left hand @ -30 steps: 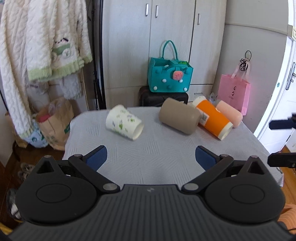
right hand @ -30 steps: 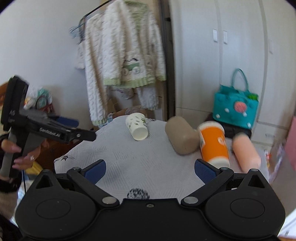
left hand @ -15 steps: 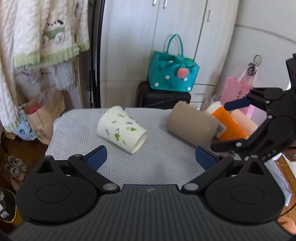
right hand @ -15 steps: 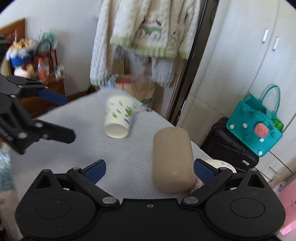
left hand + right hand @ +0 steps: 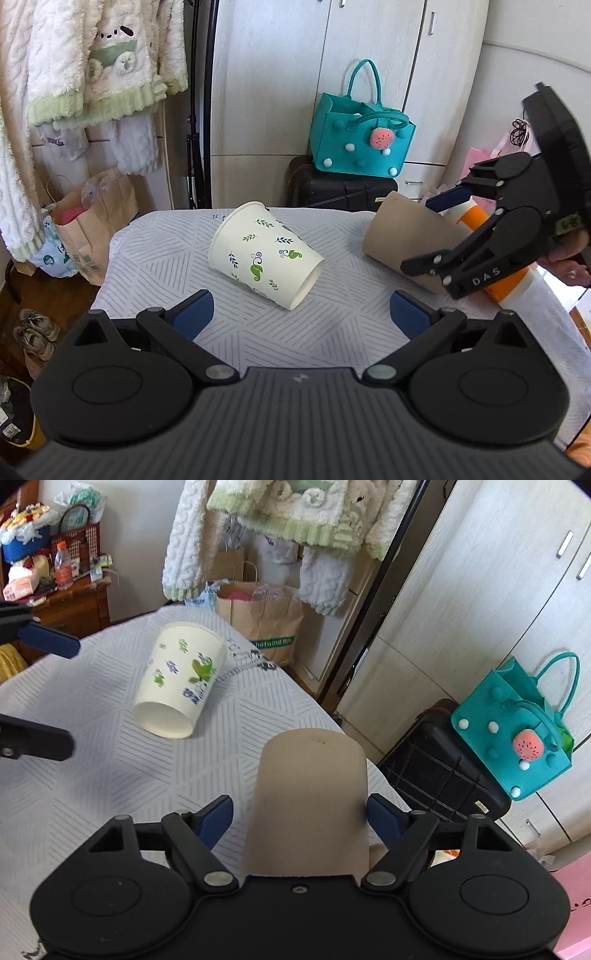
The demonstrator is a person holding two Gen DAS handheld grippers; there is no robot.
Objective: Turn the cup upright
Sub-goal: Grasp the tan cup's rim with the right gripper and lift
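A white paper cup with leaf prints [image 5: 264, 254] lies on its side on the table [image 5: 332, 332], just ahead of my left gripper [image 5: 301, 314], which is open and empty. It also shows in the right wrist view [image 5: 179, 681]. A tan cup [image 5: 310, 805] lies on its side between the fingers of my right gripper [image 5: 299, 812], which is open; the right pad is close to its wall. In the left wrist view the tan cup [image 5: 402, 236] lies at the right with the right gripper [image 5: 436, 232] around it.
An orange and white cup [image 5: 506, 288] lies on its side behind the right gripper. A teal bag [image 5: 360, 144] sits on a black case [image 5: 340, 188] beyond the table. A paper bag [image 5: 88, 229] and hanging sweaters [image 5: 92, 74] are at the left.
My right gripper has moved forward so its open fingers now straddle the tan cup. My left gripper has moved closer to the white leaf-print cup.
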